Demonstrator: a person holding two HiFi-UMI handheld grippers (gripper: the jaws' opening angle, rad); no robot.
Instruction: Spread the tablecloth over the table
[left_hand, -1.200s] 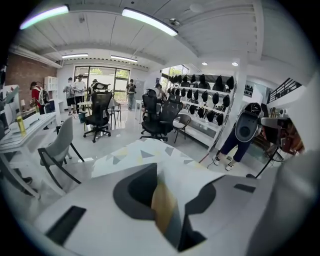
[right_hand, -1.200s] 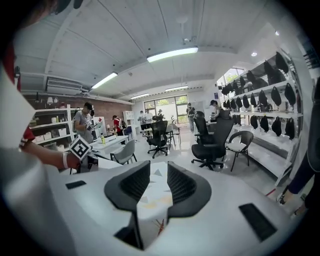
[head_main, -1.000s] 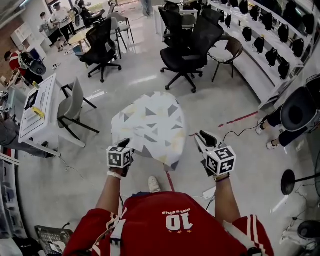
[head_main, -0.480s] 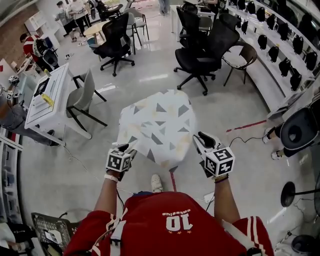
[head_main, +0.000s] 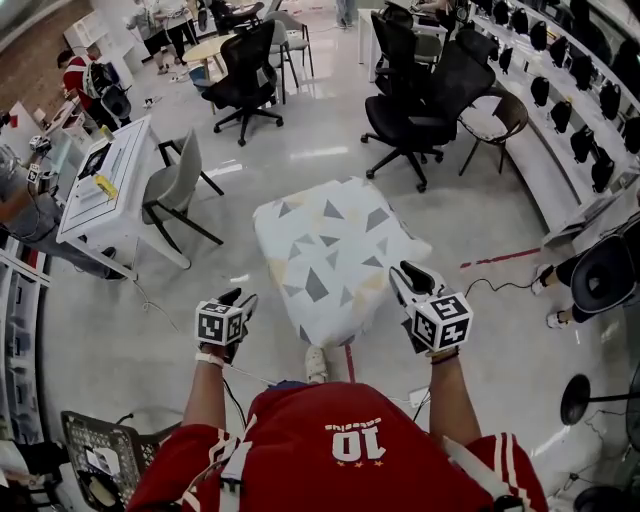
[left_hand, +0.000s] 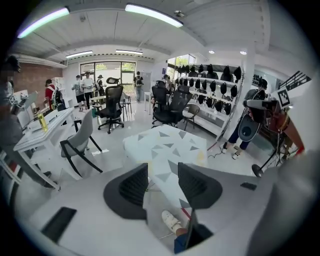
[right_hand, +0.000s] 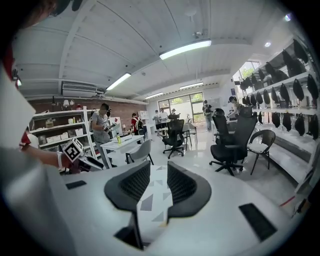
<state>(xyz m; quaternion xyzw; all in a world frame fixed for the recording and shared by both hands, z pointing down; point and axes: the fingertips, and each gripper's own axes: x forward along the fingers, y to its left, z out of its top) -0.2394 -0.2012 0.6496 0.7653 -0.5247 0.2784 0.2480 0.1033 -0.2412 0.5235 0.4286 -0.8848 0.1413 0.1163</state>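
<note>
Now | left gripper (head_main: 238, 298) jaws just opened, empty | right gripper (head_main: 409, 273) clamps tablecloth (head_main: 330, 245) edge | grey chair (head_main: 178, 182), office chairs (head_main: 418, 92) beyond

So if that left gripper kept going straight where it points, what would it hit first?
Most likely the tablecloth, on its draped near side. The left gripper, jaws just opened and empty, aims right at it, though depth is hard to judge.

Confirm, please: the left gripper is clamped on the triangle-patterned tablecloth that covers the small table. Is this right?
Not quite. The left gripper is not clamped on the triangle-patterned tablecloth: its jaws have just opened, with nothing between them, as the left gripper view shows. The rest is right.
</note>
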